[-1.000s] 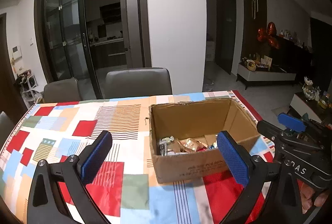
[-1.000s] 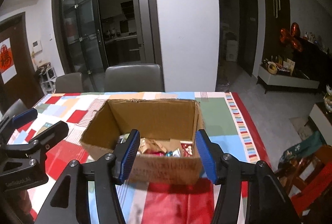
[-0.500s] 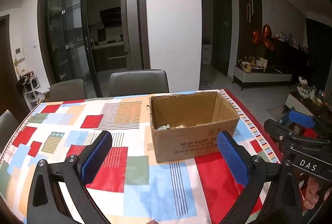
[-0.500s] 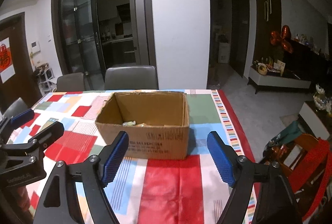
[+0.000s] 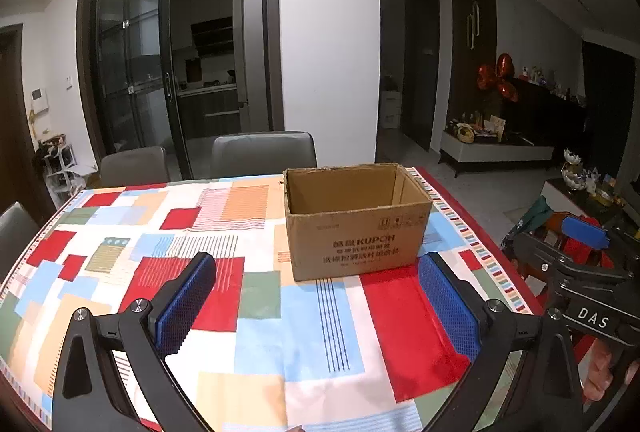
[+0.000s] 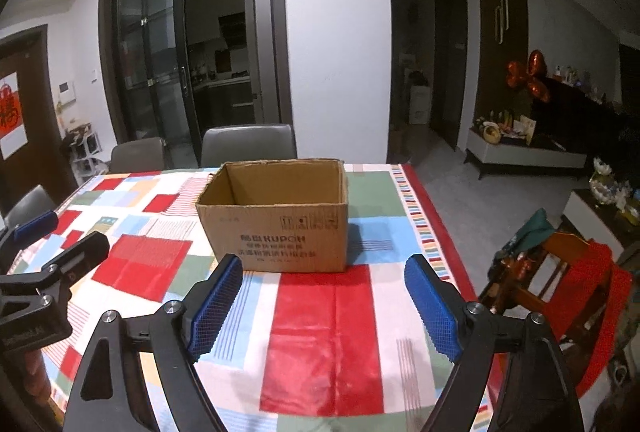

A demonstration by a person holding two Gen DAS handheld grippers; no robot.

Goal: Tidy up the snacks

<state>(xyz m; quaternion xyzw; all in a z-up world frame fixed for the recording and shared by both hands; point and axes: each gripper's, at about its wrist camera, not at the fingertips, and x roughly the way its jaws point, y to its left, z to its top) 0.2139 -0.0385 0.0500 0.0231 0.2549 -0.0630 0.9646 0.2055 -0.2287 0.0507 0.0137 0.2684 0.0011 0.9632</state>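
Squarely on the patchwork tablecloth [image 5: 256, 316] sits an open-topped cardboard box [image 5: 356, 228], brown, corrugated and rectangular, with dark print on its near wall. From both wrist views only its bare inner walls show; whether snacks lie inside cannot be told. The cloth around the box is smooth and glossy, made of red, blue, peach and green blocks with striped patches. Short of the box, the left gripper [image 5: 316, 300] holds its black arms wide, its blue mesh-textured pads clear of the cardboard with nothing between them. To the box's right side, the right gripper [image 6: 324, 300] has its jaws spreading apart, likewise empty. Beyond the box, two grey padded chairs [image 6: 248, 146] stand at the table's far edge.
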